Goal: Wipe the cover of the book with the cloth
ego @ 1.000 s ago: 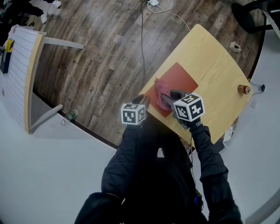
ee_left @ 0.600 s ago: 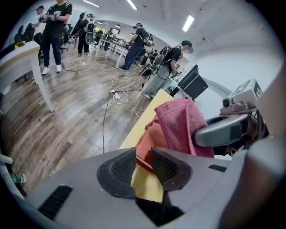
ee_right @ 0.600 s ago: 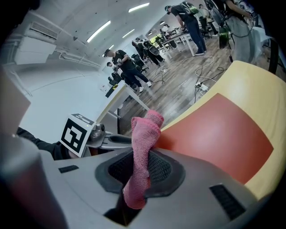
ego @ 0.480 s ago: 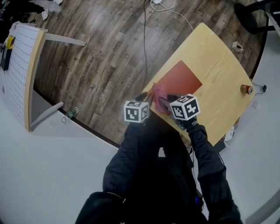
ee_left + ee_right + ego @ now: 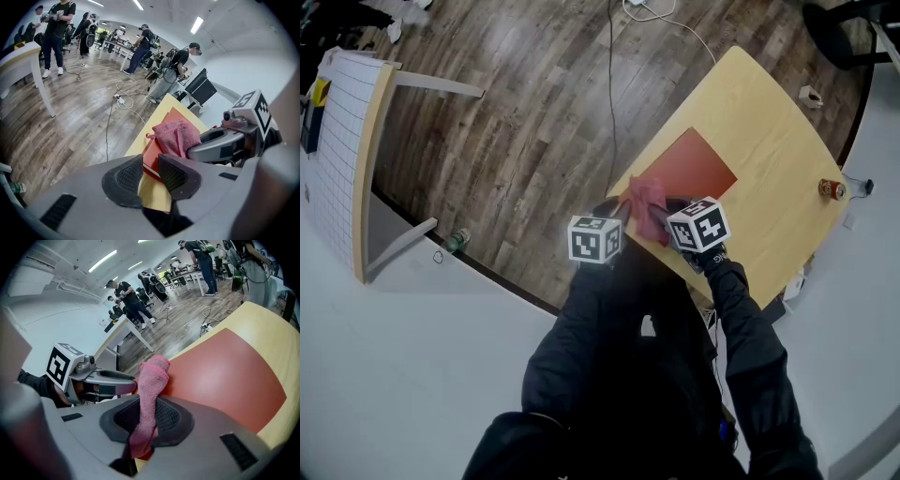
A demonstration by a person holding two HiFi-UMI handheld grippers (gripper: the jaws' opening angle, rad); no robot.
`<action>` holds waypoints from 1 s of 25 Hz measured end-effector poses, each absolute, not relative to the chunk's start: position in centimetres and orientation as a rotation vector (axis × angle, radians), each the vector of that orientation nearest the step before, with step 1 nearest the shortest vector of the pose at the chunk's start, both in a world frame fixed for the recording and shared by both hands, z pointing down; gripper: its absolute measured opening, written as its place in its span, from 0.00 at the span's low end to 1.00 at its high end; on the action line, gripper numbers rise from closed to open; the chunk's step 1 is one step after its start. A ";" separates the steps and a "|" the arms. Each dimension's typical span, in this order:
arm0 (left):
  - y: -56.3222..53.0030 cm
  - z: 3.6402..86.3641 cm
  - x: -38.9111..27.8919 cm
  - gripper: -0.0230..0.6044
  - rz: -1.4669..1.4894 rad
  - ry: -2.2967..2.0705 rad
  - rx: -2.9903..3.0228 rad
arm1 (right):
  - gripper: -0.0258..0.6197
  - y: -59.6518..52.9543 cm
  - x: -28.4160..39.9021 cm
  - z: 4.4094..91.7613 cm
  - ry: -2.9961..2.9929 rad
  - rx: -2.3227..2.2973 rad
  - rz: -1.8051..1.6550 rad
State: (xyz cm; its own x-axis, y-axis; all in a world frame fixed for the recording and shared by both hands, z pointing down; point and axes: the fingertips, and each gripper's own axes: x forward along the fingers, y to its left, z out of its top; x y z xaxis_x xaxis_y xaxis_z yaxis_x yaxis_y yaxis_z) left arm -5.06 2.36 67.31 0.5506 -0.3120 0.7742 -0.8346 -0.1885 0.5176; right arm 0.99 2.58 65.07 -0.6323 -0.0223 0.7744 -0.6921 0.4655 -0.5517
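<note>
Clamping a pink terry cloth (image 5: 152,380): right tool (image 5: 147,417) has both jaws closed onto it. The cloth runs up between the pads and folds over above them. Its bunched top end lies against the near-left corner of the flat red closed book (image 5: 225,371).

Left tool (image 5: 150,174): jaws a narrow gap apart, nothing clamped in them. The book's near corner shows through the gap, just past the tips. Can't tell whether the tips touch it. In the left gripper view the right tool sits just to the right, with the cloth draped over its front.

Head view: the two tools are side by side at the near-left edge of the light yellow wooden surface (image 5: 769,103), marker cubes facing up. The right one is over the book's near edge. The left one is at the book's near-left corner, close to the surface edge. The person's black sleeves (image 5: 745,337) run back from both tools.

The book lies flat on the surface, cover up, close to its left edge. Most of the cover is bare on the far-right side of the cloth.

A small round orange can (image 5: 831,189) stands at the right edge of the surface, well apart from the book.

To the left and far side is a dark plank floor (image 5: 516,112), with a thin white cable (image 5: 610,84) trailing across it toward the surface. A white gridded board on a pale wooden frame (image 5: 342,141) stands at far left. In the left gripper view, people (image 5: 58,23) stand at desks far back in the room.
</note>
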 end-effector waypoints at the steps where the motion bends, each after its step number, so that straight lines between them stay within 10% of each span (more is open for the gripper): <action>1: 2.3 67.3 -5.0 0.22 0.633 -0.956 1.754 | 0.16 2.5 1.2 65.1 -1.996 0.594 1.190; 25: 2.3 67.4 -4.9 0.22 0.634 -0.949 1.762 | 0.16 -2.3 6.4 65.6 -1.952 0.735 1.092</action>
State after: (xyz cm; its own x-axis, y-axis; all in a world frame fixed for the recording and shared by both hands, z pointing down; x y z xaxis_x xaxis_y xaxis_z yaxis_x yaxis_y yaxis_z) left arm -4.91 2.35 67.44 0.5553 -0.3100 0.7717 -0.8316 -0.1964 0.5195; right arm 6.43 -2.25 65.64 -0.5395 -0.1132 0.8344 -0.7702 0.4667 -0.4347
